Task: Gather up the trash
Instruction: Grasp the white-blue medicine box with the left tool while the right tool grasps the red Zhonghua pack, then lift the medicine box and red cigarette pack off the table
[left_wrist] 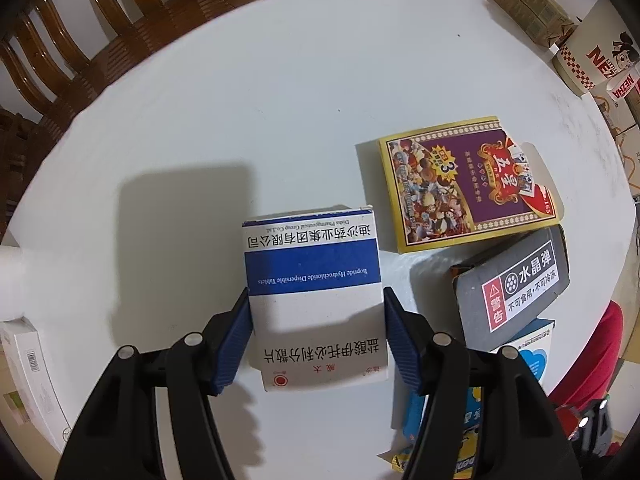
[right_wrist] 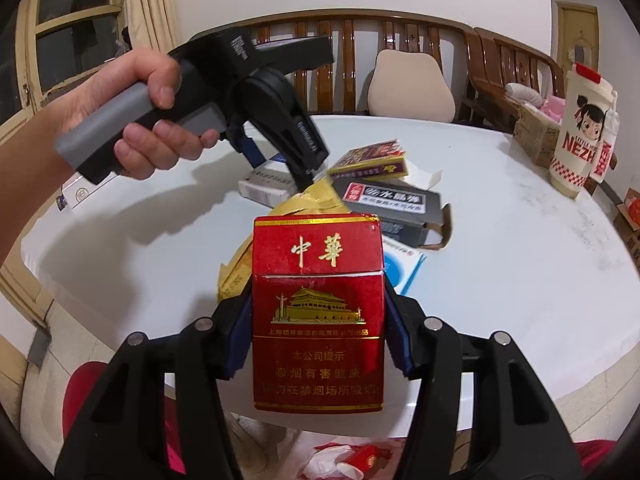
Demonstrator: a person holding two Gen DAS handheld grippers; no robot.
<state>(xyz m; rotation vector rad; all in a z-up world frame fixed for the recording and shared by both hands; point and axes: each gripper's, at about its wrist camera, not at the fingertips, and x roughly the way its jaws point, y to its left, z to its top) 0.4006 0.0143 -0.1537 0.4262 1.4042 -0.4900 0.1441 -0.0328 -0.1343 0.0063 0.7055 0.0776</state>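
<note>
A white and blue medicine box (left_wrist: pixel 312 264) lies flat on the white round table (left_wrist: pixel 280 80). My left gripper (left_wrist: pixel 316 292) points straight down over it, and both blue pads press on its long sides. In the right wrist view a hand holds that left gripper (right_wrist: pixel 306 178) above the same medicine box (right_wrist: pixel 266 188). My right gripper (right_wrist: pixel 318 300) is shut on a red cigarette pack (right_wrist: pixel 318 320), held upright above the table's near edge (right_wrist: pixel 520 260).
A playing-card box (left_wrist: pixel 468 184), a grey box (left_wrist: pixel 516 288) and a blue and white box (left_wrist: pixel 528 344) lie right of the medicine box. A torn yellow wrapper (right_wrist: pixel 236 276) lies behind the pack. A tall printed cup (right_wrist: pixel 580 140) stands far right. Tissue and red packaging (right_wrist: pixel 352 460) lie below the table.
</note>
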